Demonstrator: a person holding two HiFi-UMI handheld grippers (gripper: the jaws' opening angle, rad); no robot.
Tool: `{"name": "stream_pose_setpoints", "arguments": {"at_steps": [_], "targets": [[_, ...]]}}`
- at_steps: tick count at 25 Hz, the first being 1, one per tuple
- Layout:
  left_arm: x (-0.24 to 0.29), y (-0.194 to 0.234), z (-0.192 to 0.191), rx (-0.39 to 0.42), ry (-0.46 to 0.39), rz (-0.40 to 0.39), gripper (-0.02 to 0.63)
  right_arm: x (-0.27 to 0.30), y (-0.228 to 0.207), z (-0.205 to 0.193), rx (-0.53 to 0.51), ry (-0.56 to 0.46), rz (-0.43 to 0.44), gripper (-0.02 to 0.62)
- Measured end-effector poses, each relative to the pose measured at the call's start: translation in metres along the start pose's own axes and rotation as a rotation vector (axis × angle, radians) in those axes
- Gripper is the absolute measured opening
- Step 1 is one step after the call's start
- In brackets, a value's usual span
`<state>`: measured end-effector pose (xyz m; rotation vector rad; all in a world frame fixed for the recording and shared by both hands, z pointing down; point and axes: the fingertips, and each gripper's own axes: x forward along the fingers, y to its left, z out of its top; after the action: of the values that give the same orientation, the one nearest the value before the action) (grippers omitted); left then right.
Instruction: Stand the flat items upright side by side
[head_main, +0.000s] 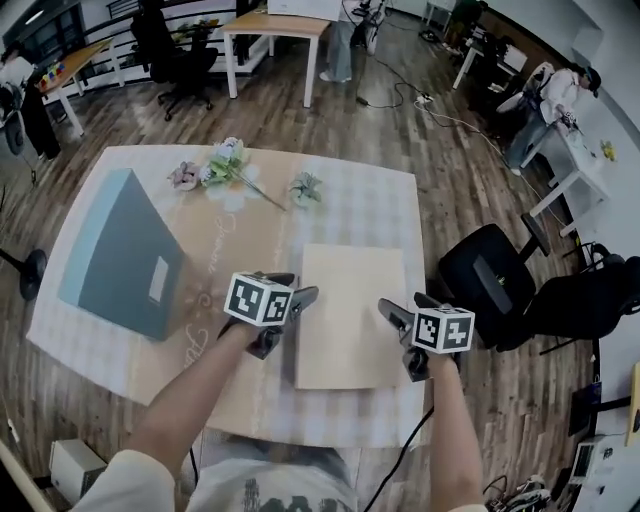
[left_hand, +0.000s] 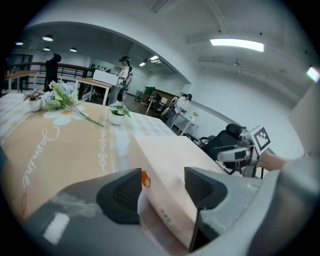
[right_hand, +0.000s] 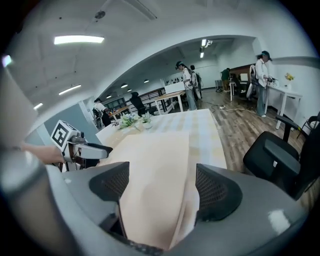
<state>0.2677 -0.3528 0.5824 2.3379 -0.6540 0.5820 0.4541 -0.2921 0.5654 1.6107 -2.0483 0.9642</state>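
Observation:
A flat beige box (head_main: 350, 310) lies on the table (head_main: 385, 205) in front of me. My left gripper (head_main: 288, 320) is at the box's left long edge and my right gripper (head_main: 397, 340) at its right long edge. In the left gripper view the box's edge (left_hand: 170, 165) runs between the open jaws of the left gripper (left_hand: 162, 187). The right gripper view shows the box (right_hand: 155, 170) filling the gap of the right gripper (right_hand: 162, 190), also open. A grey-blue flat box (head_main: 125, 255) stands leaning at the table's left.
Artificial flowers (head_main: 230, 165) and a small potted plant (head_main: 305, 187) lie at the table's far side. A black office chair (head_main: 490, 275) stands just off the table's right edge. People and desks are farther back in the room.

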Motion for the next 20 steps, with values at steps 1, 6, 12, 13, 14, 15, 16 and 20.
{"name": "stream_pose_setpoints", "arguments": {"at_steps": [1,6,12,13,14,15,16,20], "targets": [[0.003,0.002,-0.001,-0.03,-0.001,0.006,0.27,0.007,-0.005,0.0,0.003,0.018,0.021,0.407],[0.017,0.004,-0.002,-0.133,0.003,0.011,0.27,0.038,-0.025,0.0,0.064,0.099,0.13,0.417],[0.016,0.011,-0.008,-0.251,0.018,0.022,0.268,0.061,-0.016,-0.009,0.165,0.172,0.263,0.399],[0.016,0.011,-0.008,-0.261,0.018,0.028,0.267,0.062,-0.016,-0.009,0.171,0.174,0.269,0.4],[0.017,0.01,-0.007,-0.266,0.018,0.034,0.267,0.062,-0.016,-0.008,0.168,0.174,0.269,0.402],[0.017,0.009,-0.005,-0.266,0.016,0.042,0.265,0.061,-0.017,-0.007,0.163,0.173,0.267,0.4],[0.016,0.007,-0.003,-0.262,0.013,0.053,0.263,0.06,-0.017,-0.005,0.158,0.171,0.267,0.399],[0.004,-0.003,0.005,-0.231,-0.018,0.099,0.261,0.049,-0.01,0.005,0.11,0.156,0.272,0.391]]}}
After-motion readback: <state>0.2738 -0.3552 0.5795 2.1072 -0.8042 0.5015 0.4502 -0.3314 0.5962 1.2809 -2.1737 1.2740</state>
